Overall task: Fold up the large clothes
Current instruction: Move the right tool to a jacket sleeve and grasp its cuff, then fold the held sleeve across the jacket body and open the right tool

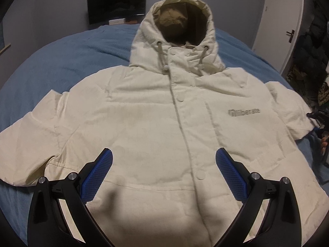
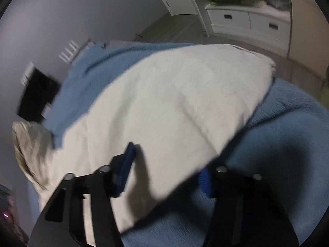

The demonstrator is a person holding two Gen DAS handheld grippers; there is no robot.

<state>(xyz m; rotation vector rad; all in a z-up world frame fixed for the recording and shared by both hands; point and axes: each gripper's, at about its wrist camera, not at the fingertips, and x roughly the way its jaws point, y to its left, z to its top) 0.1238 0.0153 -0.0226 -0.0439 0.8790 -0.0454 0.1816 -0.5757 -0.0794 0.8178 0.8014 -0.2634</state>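
Observation:
A cream hooded jacket (image 1: 156,111) lies face up and buttoned on a blue blanket (image 1: 61,61), hood at the far end, both sleeves spread out. My left gripper (image 1: 164,164) is open above the jacket's lower front, its blue pads wide apart and empty. In the right wrist view the jacket's sleeve (image 2: 174,103) stretches away over the blanket (image 2: 287,144). My right gripper (image 2: 166,164) is open, one finger above the sleeve's near edge and the other partly hidden beneath it. The right gripper also shows in the left wrist view (image 1: 320,129) by the sleeve's end.
A dark monitor (image 1: 116,5) stands against the wall beyond the bed. A white door (image 1: 275,24) and hanging dark clothes (image 1: 312,47) are at the right. White drawers (image 2: 246,22) and wooden floor (image 2: 170,28) lie past the bed edge.

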